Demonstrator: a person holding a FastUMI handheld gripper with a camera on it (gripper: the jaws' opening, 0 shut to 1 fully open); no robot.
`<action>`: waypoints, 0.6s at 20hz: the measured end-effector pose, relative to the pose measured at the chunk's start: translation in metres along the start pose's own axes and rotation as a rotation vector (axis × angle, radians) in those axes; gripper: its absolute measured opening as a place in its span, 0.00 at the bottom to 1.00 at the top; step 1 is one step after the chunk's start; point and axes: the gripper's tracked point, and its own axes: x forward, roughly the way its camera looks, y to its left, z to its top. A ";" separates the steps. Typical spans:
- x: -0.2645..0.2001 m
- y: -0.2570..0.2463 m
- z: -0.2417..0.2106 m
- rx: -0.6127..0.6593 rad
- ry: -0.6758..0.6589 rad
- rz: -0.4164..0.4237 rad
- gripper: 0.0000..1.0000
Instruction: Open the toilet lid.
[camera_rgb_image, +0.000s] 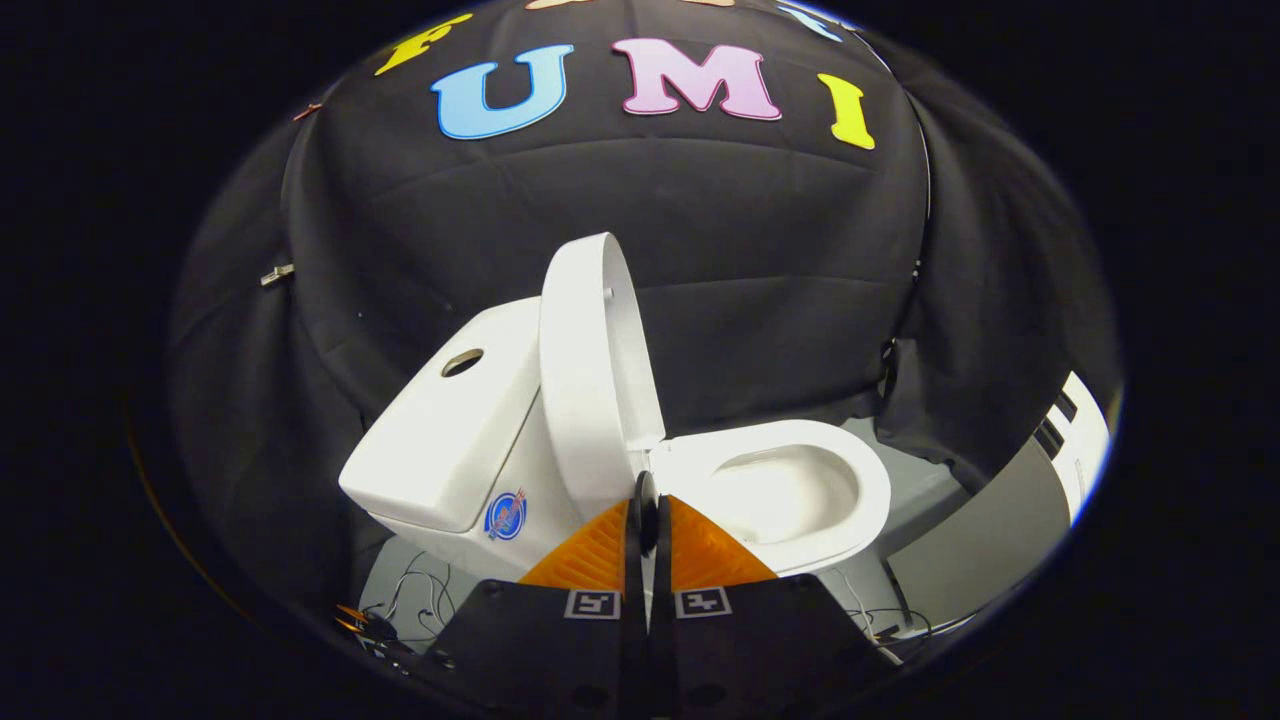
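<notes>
A white toilet stands beyond my fingers. Its lid (590, 370) is raised upright and leans back against the tank (450, 430). The seat (850, 470) lies flat around the open bowl (790, 490). My gripper (647, 505) is shut, its two fingers pressed together with nothing between them. The fingertips sit just in front of the lid's lower edge near the hinge, and I cannot tell whether they touch it.
A round flush button (462, 362) sits on top of the tank. Black cloth hangs behind and around the toilet. Loose wires (410, 595) lie on the pale floor by the toilet's base. A grey and white panel (1040, 470) stands to the right.
</notes>
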 end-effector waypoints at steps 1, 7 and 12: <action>0.002 0.005 0.000 -0.030 -0.016 -0.005 0.06; 0.002 0.040 -0.009 -0.125 -0.069 -0.047 0.08; 0.008 0.049 -0.013 -0.150 -0.082 -0.063 0.21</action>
